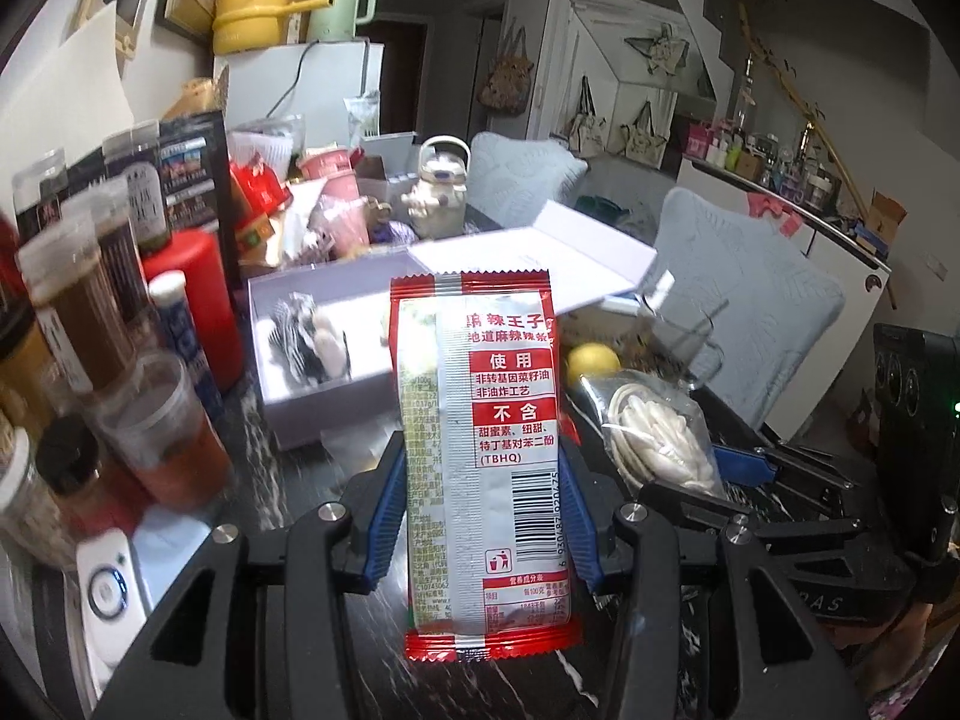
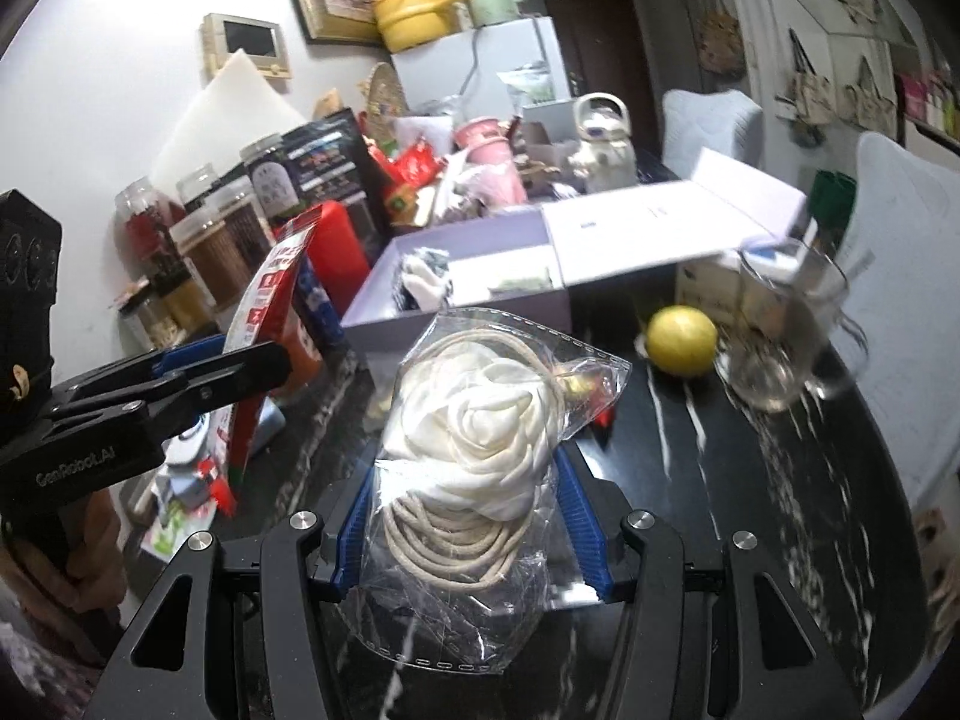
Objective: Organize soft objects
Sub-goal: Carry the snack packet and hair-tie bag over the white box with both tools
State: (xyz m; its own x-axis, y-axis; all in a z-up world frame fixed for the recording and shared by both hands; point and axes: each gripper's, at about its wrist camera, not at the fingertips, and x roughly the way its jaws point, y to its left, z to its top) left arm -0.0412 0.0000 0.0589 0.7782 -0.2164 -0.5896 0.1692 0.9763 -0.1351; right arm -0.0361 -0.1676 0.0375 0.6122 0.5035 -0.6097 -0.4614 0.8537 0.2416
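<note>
**Both grippers loaded above the dark marble table**

The left gripper point(image 1: 480, 510) is clamped on a red-and-silver snack packet point(image 1: 480, 450), which stands upright between its blue pads point(image 1: 384, 516), printed back facing the camera. In the right wrist view the same packet point(image 2: 264, 324) shows edge-on in that gripper point(image 2: 240, 360), over the table's left edge.

The right gripper point(image 2: 465, 516) is closed on a clear plastic bag point(image 2: 480, 438) containing a white fabric rose and coiled cord; the bag bulges above the pads.

Behind both, toward the far edge of the table point(image 2: 750, 480), sits an open lavender box point(image 2: 462, 300), lid point(image 2: 660, 222) raised, with black-and-white items inside. A lemon point(image 2: 681, 337) lies just beside a glass mug point(image 2: 780, 330), right of the box. Jars point(image 1: 78, 288) crowd the left edge.
</note>
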